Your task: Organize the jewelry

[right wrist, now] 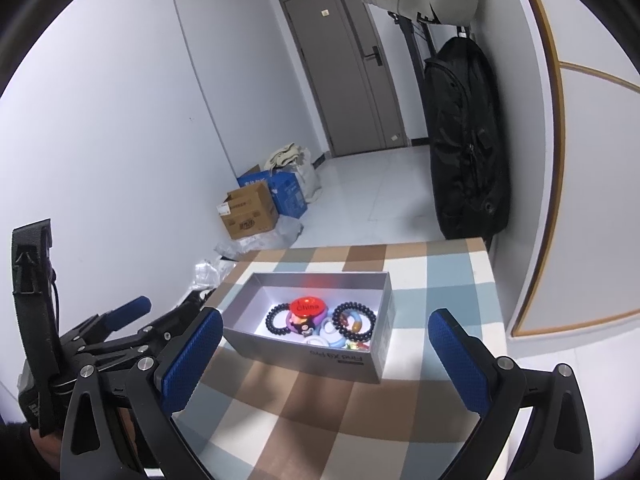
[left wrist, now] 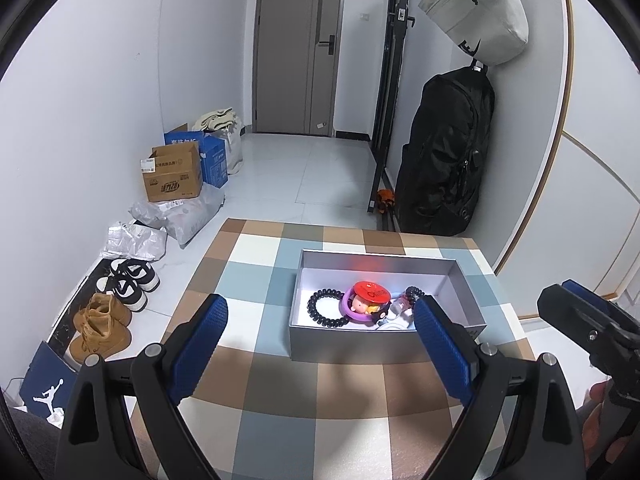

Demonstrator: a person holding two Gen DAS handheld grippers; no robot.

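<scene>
A grey open box (left wrist: 320, 344) (right wrist: 340, 364) stands on the checked tablecloth (left wrist: 280, 412) (right wrist: 320, 420). Inside lie a black coil bracelet (left wrist: 326, 308) (right wrist: 276, 318), a red round badge (left wrist: 371, 291) (right wrist: 307, 305), a purple ring with a small figure (left wrist: 354, 312) (right wrist: 298, 326), a second black coil band (right wrist: 354, 320) and white rings (right wrist: 328, 330). My left gripper (left wrist: 320, 320) is open, nothing between its blue pads, held short of the box. My right gripper (right wrist: 326, 336) is open too, its fingers to either side of the box in view, apart from it.
The right gripper (left wrist: 588, 320) shows at the right edge of the left wrist view; the left gripper (right wrist: 120, 320) shows at the left of the right wrist view. Left of the table the floor holds shoes (left wrist: 120, 284), cardboard boxes (left wrist: 172, 176) and bags. A black backpack (left wrist: 444, 152) hangs behind the table.
</scene>
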